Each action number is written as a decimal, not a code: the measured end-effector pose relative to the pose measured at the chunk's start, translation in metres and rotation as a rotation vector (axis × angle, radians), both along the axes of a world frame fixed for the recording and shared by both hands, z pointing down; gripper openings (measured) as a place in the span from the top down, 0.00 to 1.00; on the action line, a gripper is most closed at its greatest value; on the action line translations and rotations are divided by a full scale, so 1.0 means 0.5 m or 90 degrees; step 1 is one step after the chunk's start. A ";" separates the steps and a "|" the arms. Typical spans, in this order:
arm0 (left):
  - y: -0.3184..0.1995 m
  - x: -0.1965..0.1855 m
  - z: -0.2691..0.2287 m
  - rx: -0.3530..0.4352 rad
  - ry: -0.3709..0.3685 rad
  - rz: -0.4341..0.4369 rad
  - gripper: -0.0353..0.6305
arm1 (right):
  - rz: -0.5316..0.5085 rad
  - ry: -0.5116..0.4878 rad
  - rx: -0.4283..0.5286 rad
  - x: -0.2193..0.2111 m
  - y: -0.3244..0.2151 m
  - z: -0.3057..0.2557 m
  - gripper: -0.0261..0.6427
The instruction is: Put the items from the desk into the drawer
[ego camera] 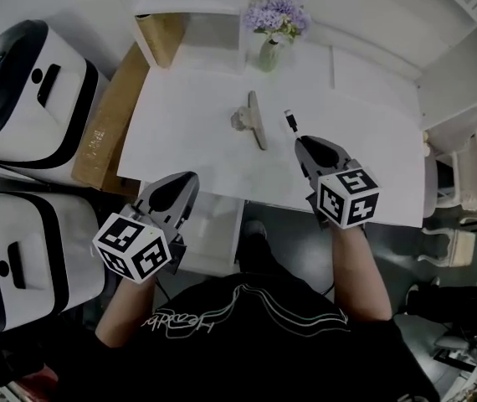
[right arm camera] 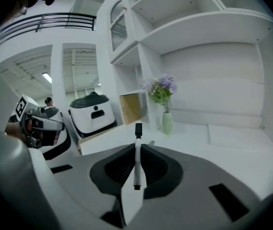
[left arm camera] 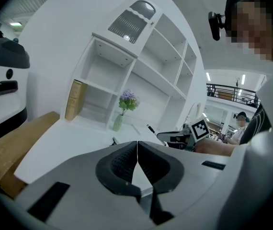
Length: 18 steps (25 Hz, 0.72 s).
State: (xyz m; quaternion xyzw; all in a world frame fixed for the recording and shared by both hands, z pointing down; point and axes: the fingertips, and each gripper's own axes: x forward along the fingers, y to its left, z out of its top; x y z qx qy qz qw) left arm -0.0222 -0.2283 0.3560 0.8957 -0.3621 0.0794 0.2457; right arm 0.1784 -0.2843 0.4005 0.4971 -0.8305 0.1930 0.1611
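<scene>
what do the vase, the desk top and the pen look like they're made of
Vase: probably glazed ceramic or frosted glass; it is pale green, smooth and looks opaque.
Desk top: likely painted or laminated board; it is uniform matte white with no grain visible.
Pen: apparently plastic; it has a smooth white barrel with a black end.

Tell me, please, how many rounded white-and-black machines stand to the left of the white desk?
2. One rounded white-and-black machine stands at the head view's upper left, the other below it at the lower left. More may lie beyond the frame.
</scene>
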 end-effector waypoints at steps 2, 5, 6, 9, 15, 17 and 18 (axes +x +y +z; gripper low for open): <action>0.016 -0.037 0.002 0.001 0.001 -0.019 0.91 | -0.052 -0.020 0.014 -0.070 0.025 -0.018 0.87; 0.038 -0.099 0.013 -0.003 -0.001 -0.047 0.91 | -0.137 -0.046 0.029 -0.175 0.062 -0.028 0.87; 0.044 -0.121 0.017 -0.005 -0.001 -0.057 0.91 | -0.162 -0.050 0.032 -0.208 0.071 -0.027 0.87; 0.060 -0.189 0.030 -0.012 -0.002 -0.089 0.91 | -0.234 -0.058 0.036 -0.309 0.097 -0.012 0.87; 0.117 -0.310 0.062 -0.032 -0.008 -0.157 0.91 | -0.362 -0.065 -0.008 -0.487 0.162 0.065 0.87; 0.130 -0.343 0.081 -0.046 -0.008 -0.181 0.91 | -0.393 -0.052 -0.028 -0.532 0.178 0.110 0.87; 0.136 -0.358 0.091 -0.055 -0.007 -0.194 0.91 | -0.409 -0.043 -0.039 -0.552 0.187 0.137 0.87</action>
